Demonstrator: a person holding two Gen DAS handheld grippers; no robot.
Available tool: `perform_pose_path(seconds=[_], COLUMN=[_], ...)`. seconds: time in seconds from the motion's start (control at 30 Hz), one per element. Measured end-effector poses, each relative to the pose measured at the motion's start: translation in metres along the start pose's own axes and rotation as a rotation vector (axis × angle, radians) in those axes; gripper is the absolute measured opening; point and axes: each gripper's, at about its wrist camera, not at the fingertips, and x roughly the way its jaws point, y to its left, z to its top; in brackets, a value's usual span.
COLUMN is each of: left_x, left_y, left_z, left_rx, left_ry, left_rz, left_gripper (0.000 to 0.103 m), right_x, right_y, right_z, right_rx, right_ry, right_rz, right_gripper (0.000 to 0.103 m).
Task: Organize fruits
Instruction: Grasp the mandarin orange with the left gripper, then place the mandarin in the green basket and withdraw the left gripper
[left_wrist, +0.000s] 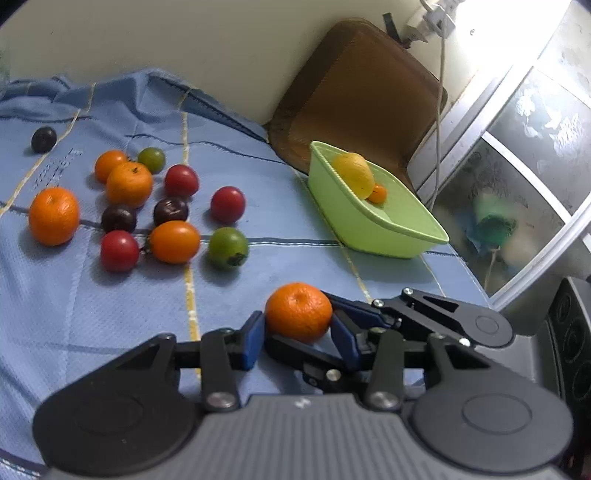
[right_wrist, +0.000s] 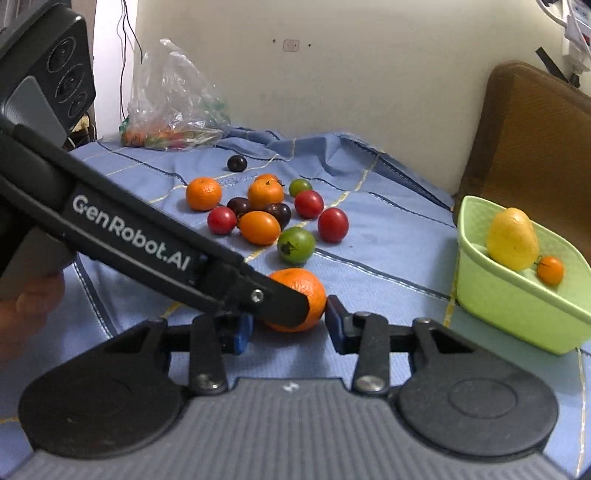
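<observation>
Mandarin (left_wrist: 298, 312) lies on the blue cloth (left_wrist: 110, 332) near the front, both grippers around it. Left gripper (left_wrist: 297, 338) pads press its sides. Right gripper (right_wrist: 289, 326): right pad touches; the left pad's contact is hidden behind the other tool. Only the right view shows a plastic bag (right_wrist: 173, 107) of fruit. Green tub (left_wrist: 373, 230) holds a lemon (left_wrist: 354, 175) and one small orange tomato (left_wrist: 377, 194). Open cloth separates tub and loose fruit.

Orange mandarin (left_wrist: 298, 312) on blue cloth (left_wrist: 110, 314), between gripper fingers; loose fruit cluster (left_wrist: 147, 210) beyond; green tub (left_wrist: 373, 229) with lemon (left_wrist: 354, 175).
</observation>
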Motion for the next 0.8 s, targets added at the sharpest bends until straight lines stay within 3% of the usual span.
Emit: perform_pose_path(seconds=[0.17,0.37,0.57,0.8], left_x=[0.002,0.040,0.090,0.113], left_y=[-0.034,-0.082,-0.106,-0.111], left_z=[0.023,0.067,0.092,0.090], left_rx=[0.094,0.225,0.267,0.283], left_ry=[-0.042,-0.066,-0.037,-0.011], left_rz=[0.004,0.010,0.024,0.054], left_gripper=[0.040,0.040,0.041,0.042], right_x=[-0.018,-0.033,-0.025,-0.014], right_y=[-0.011,-0.060,-0.111,-0.132], right_z=[0.001,0.008,0.009,0.002], right_rx=[0.001,0.083,0.180,0.225], right_ry=[-0.091,-0.198,-0.194,-0.175], right_rz=[-0.057,-0.174,-0.242,-0.254], right_gripper=[0.044,0.044,0.044,0.046])
